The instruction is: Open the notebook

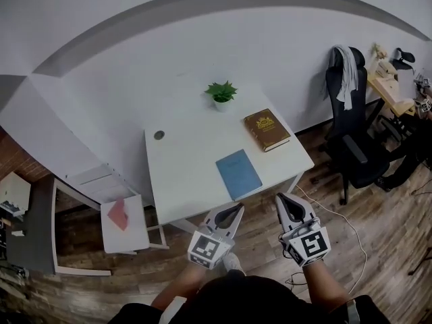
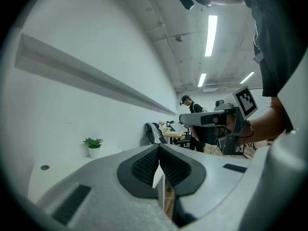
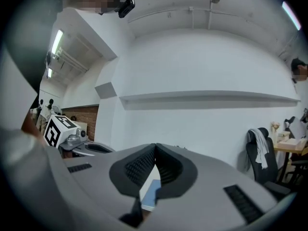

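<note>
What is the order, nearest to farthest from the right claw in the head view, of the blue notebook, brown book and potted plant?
1. The blue notebook, at the near edge of the table, just ahead of the right claw.
2. The brown book, farther back on the right side.
3. The potted plant, at the far edge by the wall.

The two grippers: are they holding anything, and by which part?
Nothing is held. The left gripper and right gripper both have jaws shut on empty air; the blue notebook lies closed on the table, untouched.
</note>
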`<state>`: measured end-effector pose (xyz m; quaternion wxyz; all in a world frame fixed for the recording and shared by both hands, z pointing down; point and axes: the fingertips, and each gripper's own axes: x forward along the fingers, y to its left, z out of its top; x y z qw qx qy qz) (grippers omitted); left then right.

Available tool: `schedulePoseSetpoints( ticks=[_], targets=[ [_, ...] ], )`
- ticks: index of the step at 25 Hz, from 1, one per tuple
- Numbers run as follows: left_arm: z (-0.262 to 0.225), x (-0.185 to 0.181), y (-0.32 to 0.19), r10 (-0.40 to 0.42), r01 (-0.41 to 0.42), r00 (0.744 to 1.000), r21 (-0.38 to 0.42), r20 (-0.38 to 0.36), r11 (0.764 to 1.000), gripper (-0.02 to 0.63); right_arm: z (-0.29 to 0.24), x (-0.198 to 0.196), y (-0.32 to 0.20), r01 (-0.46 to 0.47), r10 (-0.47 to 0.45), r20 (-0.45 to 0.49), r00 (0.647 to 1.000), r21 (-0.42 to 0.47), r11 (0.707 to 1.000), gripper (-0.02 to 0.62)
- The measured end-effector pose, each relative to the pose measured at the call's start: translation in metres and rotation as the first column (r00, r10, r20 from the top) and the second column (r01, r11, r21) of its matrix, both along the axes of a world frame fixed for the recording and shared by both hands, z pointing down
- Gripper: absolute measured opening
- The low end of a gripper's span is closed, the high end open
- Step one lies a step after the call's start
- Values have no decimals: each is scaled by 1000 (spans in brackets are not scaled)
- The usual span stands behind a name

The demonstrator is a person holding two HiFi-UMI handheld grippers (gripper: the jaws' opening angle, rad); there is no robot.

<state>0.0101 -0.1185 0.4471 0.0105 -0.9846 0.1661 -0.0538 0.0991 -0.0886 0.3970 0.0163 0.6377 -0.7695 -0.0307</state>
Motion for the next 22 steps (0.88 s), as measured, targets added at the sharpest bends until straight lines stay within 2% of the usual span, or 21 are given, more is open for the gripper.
schedulePoseSetpoints(
  ticks=[4,11,17,22],
  targets=[
    [-4,-7,-33,-21,21,1000,4,-18,1000,5,2,-6,-34,6,-5,16,1000,-17,1000,2],
    [4,-14,-78,-44,43,999,-6,-20,999,5,2,1,-78,-3,2,-17,1000,-14,1000,2],
    [7,3,-91,-65,65,998,-20,-19,998,5,15,22,-98,-2,3,21,1000,-73,997,2],
    [19,27,-97,-84,84,996,-4,26,996,6,30,43,-110,35,-33,29,999,-90,995,2]
  ],
)
